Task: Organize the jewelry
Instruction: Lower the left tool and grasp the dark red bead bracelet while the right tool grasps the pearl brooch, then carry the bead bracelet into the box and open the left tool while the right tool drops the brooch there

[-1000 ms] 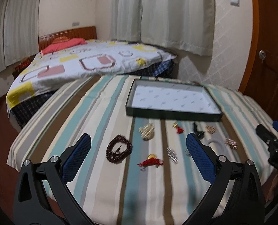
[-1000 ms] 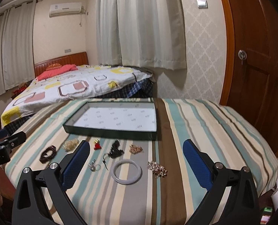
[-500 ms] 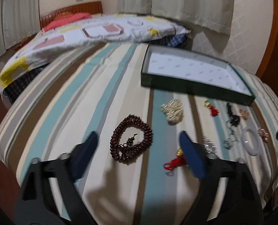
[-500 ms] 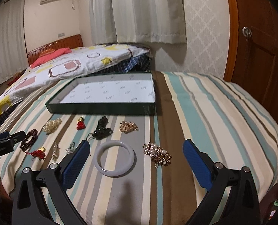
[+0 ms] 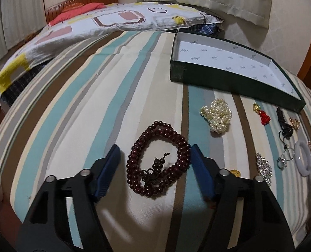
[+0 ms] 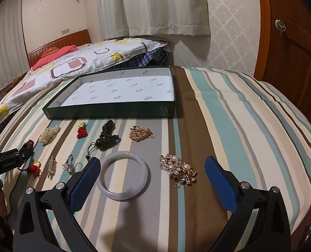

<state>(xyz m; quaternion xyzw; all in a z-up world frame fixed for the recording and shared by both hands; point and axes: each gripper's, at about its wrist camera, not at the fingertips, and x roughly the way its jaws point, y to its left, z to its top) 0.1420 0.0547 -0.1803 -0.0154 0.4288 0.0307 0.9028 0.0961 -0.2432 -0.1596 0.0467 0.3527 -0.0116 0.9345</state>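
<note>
The left gripper (image 5: 153,163) points down at a coiled dark red bead bracelet (image 5: 158,160) on the striped bedspread (image 5: 105,96). Its jaws are closing, with the bracelet between the blue pads; the right pad looks just at the beads' edge, the left pad stands apart, so nothing is clamped yet.

The right gripper (image 6: 151,174) hangs released, jaws spread wide over a white bangle (image 6: 124,177) and a gold brooch with pearls (image 6: 178,169); it holds neither. The bangle lies just beside its left pad.

Far from both grippers sits a shallow dark green box (image 6: 113,110) with a white printed lining, nothing inside it. Between box and grippers the rest of the jewelry lies scattered on the bedspread: a heap of cream pearls (image 5: 217,115) right of and beyond the bead bracelet, a small red tassel charm (image 5: 262,115), a black cord piece (image 6: 107,136), a gold chain cluster (image 6: 140,134), a rhinestone strip (image 5: 264,168) and a second red tassel (image 6: 32,168) near the left gripper's tip in the right wrist view.

Beyond the bedspread stands a bed with a patterned quilt (image 6: 77,63).
</note>
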